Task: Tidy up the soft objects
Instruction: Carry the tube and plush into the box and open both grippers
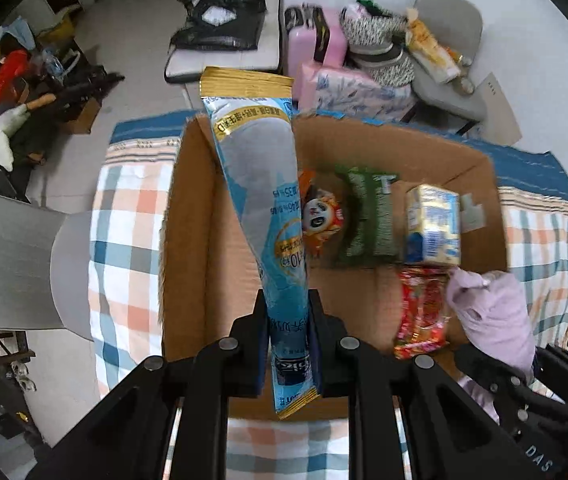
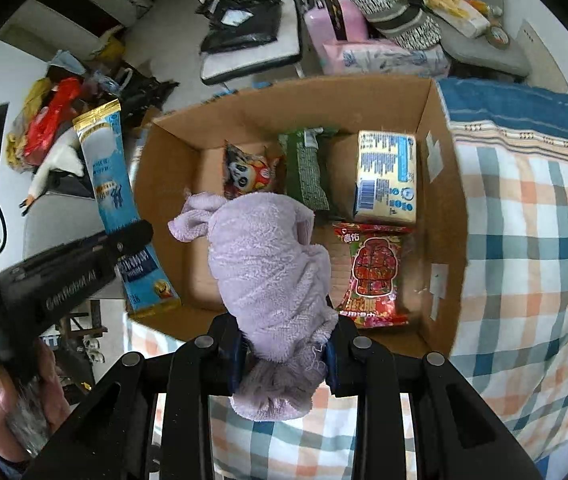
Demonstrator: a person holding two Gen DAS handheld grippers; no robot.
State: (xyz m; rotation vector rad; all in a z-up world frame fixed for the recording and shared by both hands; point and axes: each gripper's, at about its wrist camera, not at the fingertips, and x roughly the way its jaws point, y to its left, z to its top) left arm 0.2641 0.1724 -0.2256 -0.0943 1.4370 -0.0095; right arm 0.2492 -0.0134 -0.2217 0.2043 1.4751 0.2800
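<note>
Cardboard box (image 2: 445,216) on the checked bed: panda snack (image 2: 248,172), green packet (image 2: 303,168), yellow carton (image 2: 387,176) and red packet (image 2: 375,276) already in. My left fingers (image 1: 287,336) pinch a blue pouch (image 1: 260,184) at 12 o'clock; my right fingers (image 2: 285,354) pinch a lilac towel (image 2: 272,264). Both unplaced. Towel hides the box floor beneath

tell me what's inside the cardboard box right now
Inside the cardboard box: a panda snack pack, a green packet, a yellow-blue carton and a red candy bag. The held purple towel hides part of the floor.
</note>
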